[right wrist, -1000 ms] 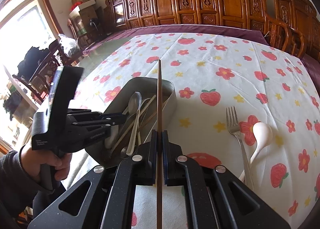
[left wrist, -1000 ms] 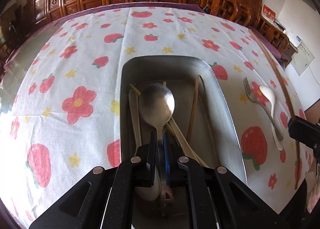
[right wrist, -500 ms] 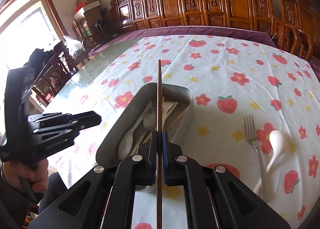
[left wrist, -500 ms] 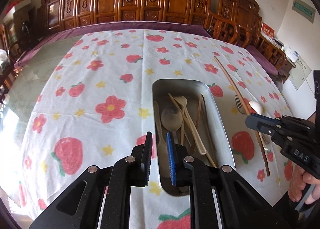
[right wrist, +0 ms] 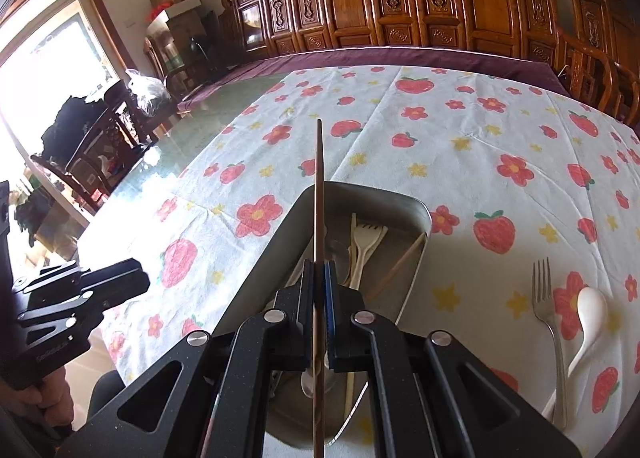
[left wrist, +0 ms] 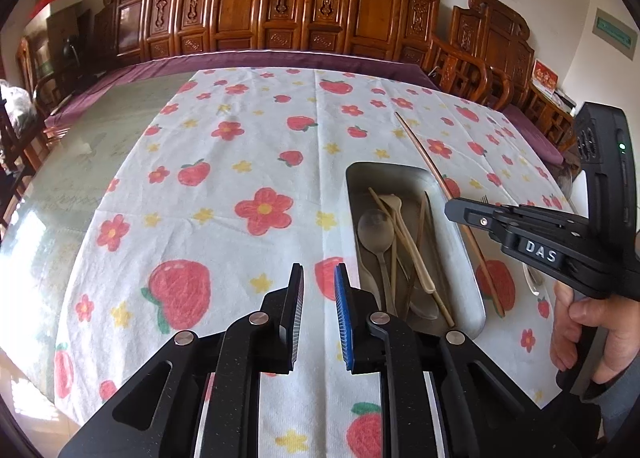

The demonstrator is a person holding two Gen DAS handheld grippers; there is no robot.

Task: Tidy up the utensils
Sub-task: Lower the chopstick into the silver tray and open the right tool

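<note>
A: Right hand-held gripper (right wrist: 319,286) pinches the brown chopstick (right wrist: 319,193) partway along; the stick runs forward over the metal tray (right wrist: 276,242) just beneath.

B: Handling? Thin, stiff, light, probably slick. A grip nearer mid-length should keep it from pivoting.

A: Left hand-held gripper (left wrist: 319,286), beside the tray, has jaws slightly parted, just opened, nothing between.

B: Farther right of the tray, on the desk (right wrist: 460,129): steel fork (right wrist: 550,322), white spoon (right wrist: 588,318). The spoon looks brittle; take its handle.
</note>
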